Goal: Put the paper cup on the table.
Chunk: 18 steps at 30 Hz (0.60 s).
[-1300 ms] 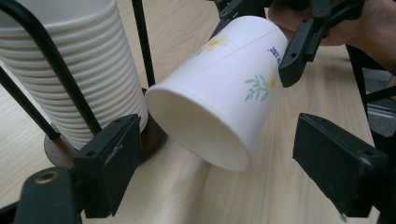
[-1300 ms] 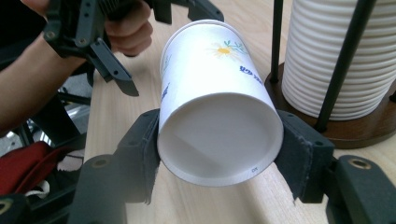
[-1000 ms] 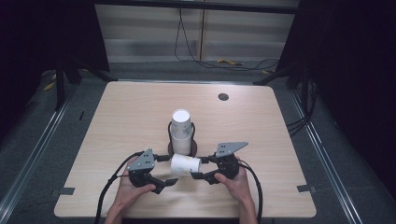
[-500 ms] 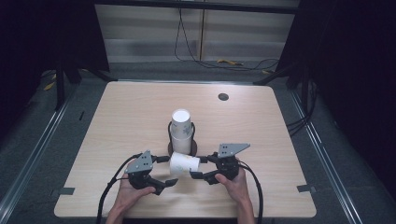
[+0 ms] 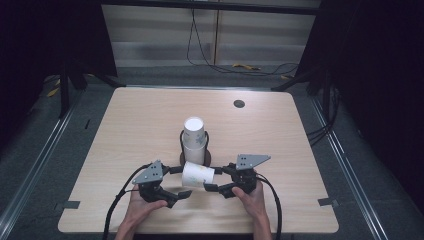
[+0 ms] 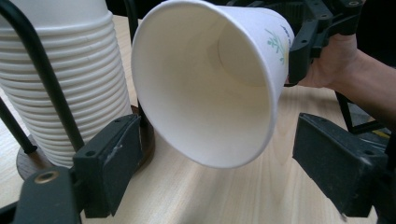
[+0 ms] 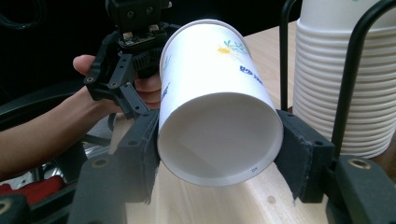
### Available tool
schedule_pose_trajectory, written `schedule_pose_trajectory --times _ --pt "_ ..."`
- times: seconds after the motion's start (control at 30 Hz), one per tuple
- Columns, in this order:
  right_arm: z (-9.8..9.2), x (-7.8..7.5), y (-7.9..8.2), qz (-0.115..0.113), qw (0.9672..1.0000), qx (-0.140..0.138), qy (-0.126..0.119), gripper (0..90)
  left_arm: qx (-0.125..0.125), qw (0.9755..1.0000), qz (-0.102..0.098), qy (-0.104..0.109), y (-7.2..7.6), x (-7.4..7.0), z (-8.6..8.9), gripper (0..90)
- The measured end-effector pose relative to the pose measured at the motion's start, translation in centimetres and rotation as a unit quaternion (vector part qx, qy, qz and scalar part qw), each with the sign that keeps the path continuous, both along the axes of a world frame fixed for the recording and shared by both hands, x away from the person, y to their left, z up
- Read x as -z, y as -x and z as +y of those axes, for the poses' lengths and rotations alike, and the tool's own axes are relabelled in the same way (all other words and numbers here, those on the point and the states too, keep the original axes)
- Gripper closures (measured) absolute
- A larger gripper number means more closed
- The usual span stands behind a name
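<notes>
Right now one loose paper cup (image 5: 198, 174) lies on its side, just above the table and just in front of one tall stack of cups (image 5: 194, 140) that stands in a black wire holder (image 5: 205, 138). Two grippers are here. On the right gripper (image 7: 219, 154) both jaws pinch the cup's bottom end. On the left gripper (image 6: 215, 172) the jaws stand spread wide, and the cup's open mouth hangs between them, not touching. Two hands hold the grippers. One light wooden table (image 5: 280, 135) stands on a grey floor (image 5: 350, 165) in a dark room.
</notes>
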State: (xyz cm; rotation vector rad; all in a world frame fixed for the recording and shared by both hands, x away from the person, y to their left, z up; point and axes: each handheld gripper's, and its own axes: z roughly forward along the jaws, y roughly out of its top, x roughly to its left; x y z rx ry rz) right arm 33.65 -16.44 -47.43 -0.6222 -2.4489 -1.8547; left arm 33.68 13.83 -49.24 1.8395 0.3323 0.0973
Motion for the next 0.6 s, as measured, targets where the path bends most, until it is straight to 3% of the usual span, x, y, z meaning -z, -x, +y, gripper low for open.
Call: schedule_pose_trajectory --times 0.33,0.6 --pt "0.02 0.17 0.08 -0.001 1.0000 -0.005 -0.006 37.2 -0.004 0.9996 0.004 0.029 -0.47 -0.01 0.14 16.4" --pt "0.33 0.26 0.00 0.001 0.9999 -0.012 -0.007 37.5 0.006 0.9992 0.003 0.039 -1.00 0.02 0.34 15.3"
